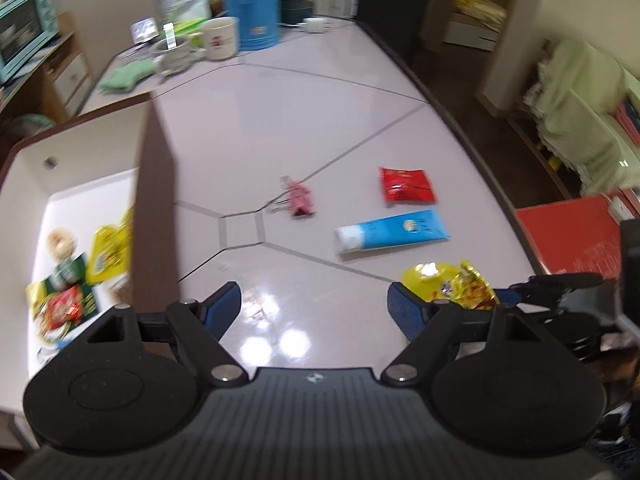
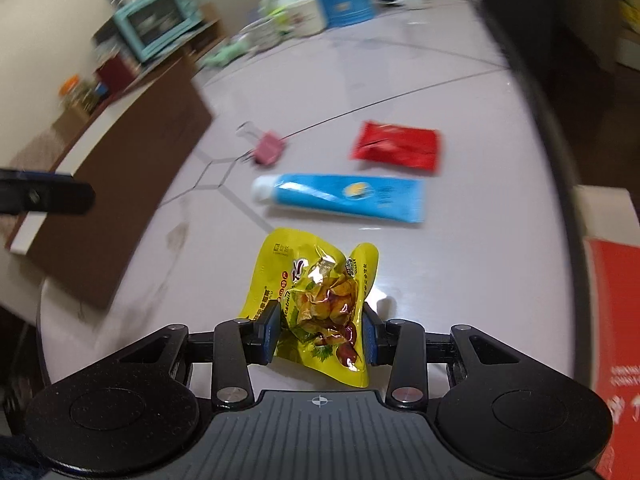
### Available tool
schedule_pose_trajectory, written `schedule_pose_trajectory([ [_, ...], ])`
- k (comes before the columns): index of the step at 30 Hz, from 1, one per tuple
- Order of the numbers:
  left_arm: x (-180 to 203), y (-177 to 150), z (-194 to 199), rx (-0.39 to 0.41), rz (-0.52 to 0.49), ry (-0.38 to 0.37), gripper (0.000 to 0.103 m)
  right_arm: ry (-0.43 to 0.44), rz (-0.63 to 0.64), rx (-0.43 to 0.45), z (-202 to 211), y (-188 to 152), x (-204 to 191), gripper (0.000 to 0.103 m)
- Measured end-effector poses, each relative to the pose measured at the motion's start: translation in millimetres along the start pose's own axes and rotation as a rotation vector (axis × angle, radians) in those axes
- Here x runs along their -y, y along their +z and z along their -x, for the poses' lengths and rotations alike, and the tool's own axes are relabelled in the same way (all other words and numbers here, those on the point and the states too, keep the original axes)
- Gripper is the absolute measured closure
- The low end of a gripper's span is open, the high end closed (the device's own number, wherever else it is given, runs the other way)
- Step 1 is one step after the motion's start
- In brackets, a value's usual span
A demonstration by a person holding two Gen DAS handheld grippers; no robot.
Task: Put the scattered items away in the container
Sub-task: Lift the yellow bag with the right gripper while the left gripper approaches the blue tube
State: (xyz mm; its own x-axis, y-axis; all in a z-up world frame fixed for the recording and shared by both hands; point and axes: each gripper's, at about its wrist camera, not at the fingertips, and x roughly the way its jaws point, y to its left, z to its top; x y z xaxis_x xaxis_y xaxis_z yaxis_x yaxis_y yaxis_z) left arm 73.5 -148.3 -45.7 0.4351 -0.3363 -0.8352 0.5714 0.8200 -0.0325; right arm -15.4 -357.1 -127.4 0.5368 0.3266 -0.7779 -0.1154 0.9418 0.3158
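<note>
right gripper (image 2: 320, 338): both blue pads pressed into the yellow snack packet (image 2: 320, 300), foil crumpled between them, most of the bag sticking out ahead of the fingertips. grip sits on the near end of the bag; whether it is clear of the table (image 2: 460, 260) i cannot tell.

left gripper (image 1: 314, 308): fingers spread wide, nothing between them, only glossy table beneath. the packet shows just past its right finger.

ahead of the right fingers, apart from the packet: blue tube (image 2: 340, 198) lying flat, then a red sachet (image 2: 398, 146) beyond it, and a pink binder clip (image 2: 270, 150) ahead and to the left. 3 loose items left besides the held 1.

container (image 1: 152, 184): brown-walled, white inside, left of the left fingers, several packets already on its floor. from the right wrist view it lies ahead-left, wall tall.

judgement, step in hand: carry packet to container. keep the squeeze firm since foil is slippery; raise enough that the hanging end clears the wall; pass over or behind the empty left gripper, not through it; let go only once over the white floor. frames are blurred, so slower travel seems wise.
</note>
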Motion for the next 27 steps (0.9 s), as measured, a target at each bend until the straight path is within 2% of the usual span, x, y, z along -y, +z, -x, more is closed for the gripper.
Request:
schedule_pose_trajectory([
  [13, 38.5, 24.4, -67.0, -0.047, -0.188, -0.030, 0.029, -0.015, -0.106, 0.066, 33.6, 13.3, 46.4, 0.064],
  [17, 49.3, 25.2, -87.6, -0.081, -0.312, -0.052, 0.031, -0.010, -0.130, 0.082, 33.5, 21.4, 58.2, 0.064],
  [21, 59.6, 26.6, -107.3, -0.114, -0.444, -0.081, 0.041, -0.009, -0.157, 0.092, 32.9, 28.3, 70.0, 0.064],
  [27, 68.5, 32.7, -139.7, -0.166, -0.659, -0.122, 0.041, -0.012, -0.199, 0.103, 32.8, 37.7, 87.6, 0.064],
])
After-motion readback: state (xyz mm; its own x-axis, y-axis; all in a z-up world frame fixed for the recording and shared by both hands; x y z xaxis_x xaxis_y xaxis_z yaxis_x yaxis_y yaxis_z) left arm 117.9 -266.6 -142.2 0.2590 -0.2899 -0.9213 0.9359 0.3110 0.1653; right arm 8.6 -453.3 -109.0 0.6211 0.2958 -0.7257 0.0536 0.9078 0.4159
